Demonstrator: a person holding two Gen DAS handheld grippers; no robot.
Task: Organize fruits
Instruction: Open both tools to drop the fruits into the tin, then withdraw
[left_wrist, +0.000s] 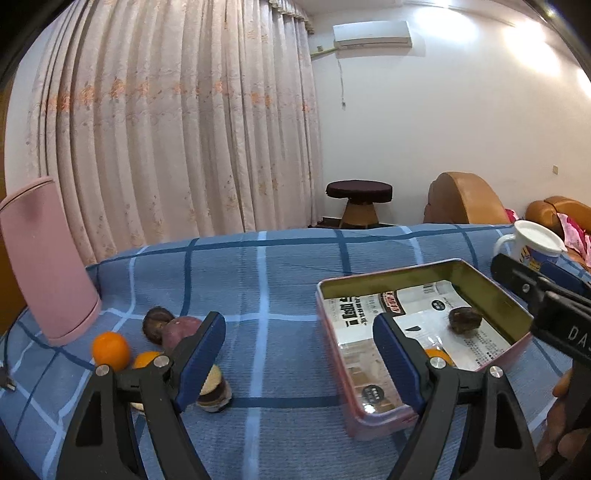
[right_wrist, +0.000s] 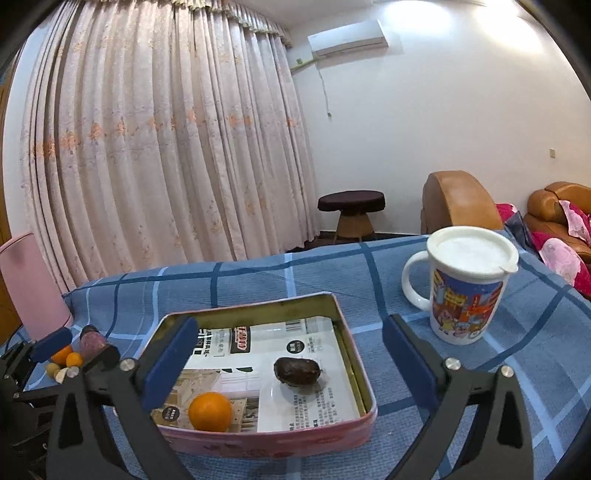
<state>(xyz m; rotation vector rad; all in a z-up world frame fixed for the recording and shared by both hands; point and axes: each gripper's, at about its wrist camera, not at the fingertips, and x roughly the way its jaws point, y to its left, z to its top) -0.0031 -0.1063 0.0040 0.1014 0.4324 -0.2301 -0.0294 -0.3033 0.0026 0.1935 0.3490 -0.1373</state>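
A pink tin tray (right_wrist: 364, 380) lined with printed paper sits on the blue checked cloth; it also shows in the left wrist view (left_wrist: 334, 332). Inside lie an orange (right_wrist: 209, 411) and a dark brown fruit (right_wrist: 297, 371), also seen in the left wrist view (left_wrist: 463, 321). To the left on the cloth lie two oranges (left_wrist: 110, 350), a purple fruit (left_wrist: 177, 332), a dark fruit (left_wrist: 155, 323) and a small round item (left_wrist: 216, 391). My left gripper (left_wrist: 299, 363) is open and empty between the pile and the tray. My right gripper (right_wrist: 290, 363) is open and empty over the tray.
A lidded white mug (right_wrist: 467, 288) stands right of the tray. A pink cylinder (left_wrist: 48, 262) stands at the far left, with a cable (left_wrist: 7, 376) beside it. Behind the table are curtains, a stool (left_wrist: 358, 199) and brown sofas.
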